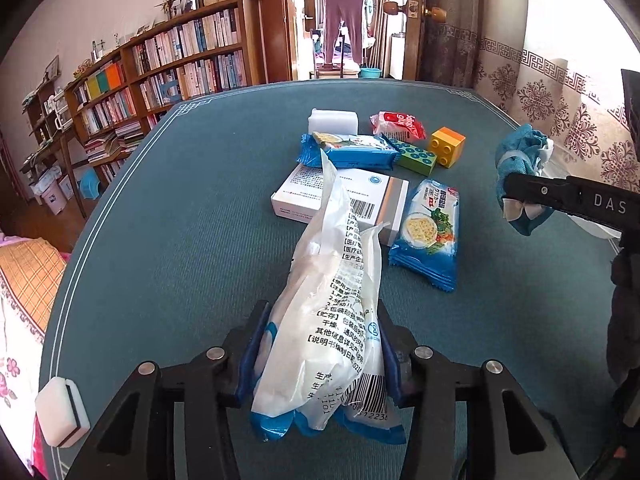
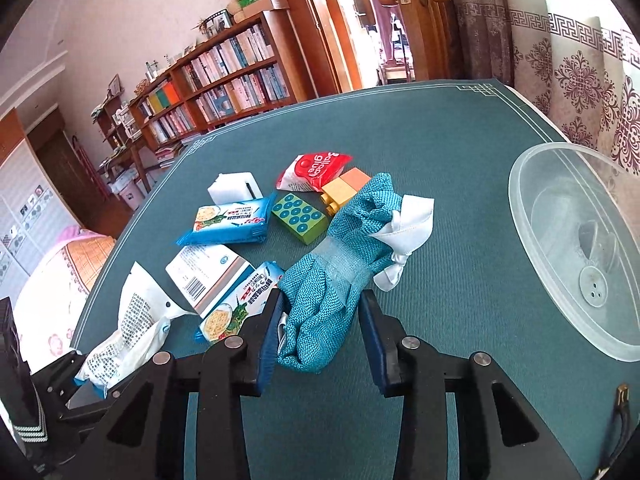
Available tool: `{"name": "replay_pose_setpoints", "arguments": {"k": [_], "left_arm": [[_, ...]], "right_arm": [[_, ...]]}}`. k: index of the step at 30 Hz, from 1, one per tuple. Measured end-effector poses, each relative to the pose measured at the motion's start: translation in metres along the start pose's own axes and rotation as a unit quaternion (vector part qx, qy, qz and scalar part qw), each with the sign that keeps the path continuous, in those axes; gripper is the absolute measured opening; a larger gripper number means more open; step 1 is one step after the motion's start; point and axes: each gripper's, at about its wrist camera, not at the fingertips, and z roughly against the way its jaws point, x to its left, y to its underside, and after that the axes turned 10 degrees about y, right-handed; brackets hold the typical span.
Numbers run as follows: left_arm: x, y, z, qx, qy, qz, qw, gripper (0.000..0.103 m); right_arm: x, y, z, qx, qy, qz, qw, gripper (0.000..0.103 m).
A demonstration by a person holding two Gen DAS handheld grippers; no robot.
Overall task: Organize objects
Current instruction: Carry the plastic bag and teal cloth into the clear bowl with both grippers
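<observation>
Pinched in the left gripper [image 1: 320, 364], a crinkly white printed plastic packet [image 1: 336, 300] hangs above the table; the right gripper [image 2: 320, 332] clamps a teal woven cloth bundle [image 2: 340, 264]; either limp load might slip before reaching the clear plastic bowl [image 2: 536, 248].

Glossy plastic bag [image 1: 320, 332], woven teal cloth [image 2: 336, 276] (matt), felt-like table cover [image 2: 460, 280].

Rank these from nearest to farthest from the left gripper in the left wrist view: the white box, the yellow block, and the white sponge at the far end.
1. White box, just beyond the left gripper, centre.
2. Yellow block, farther back, to the right.
3. White sponge, rearmost, centre.
</observation>
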Motion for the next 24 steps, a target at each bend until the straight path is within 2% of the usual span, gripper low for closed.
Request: {"name": "replay_pose_setpoints", "arguments": {"k": [13, 24], "left_arm": [[-0.029, -0.015, 0.015, -0.021, -0.001, -0.025, 0.9995, 0.051], [-0.067, -0.03, 0.009, -0.022, 0.019, -0.052, 0.9982, 0.051]], "right_arm": [[-0.02, 0.0, 0.022, -0.018, -0.003, -0.006, 1.0, 0.039], [-0.059, -0.002, 0.04, -0.03, 0.019, -0.025, 0.999, 0.039]]}}
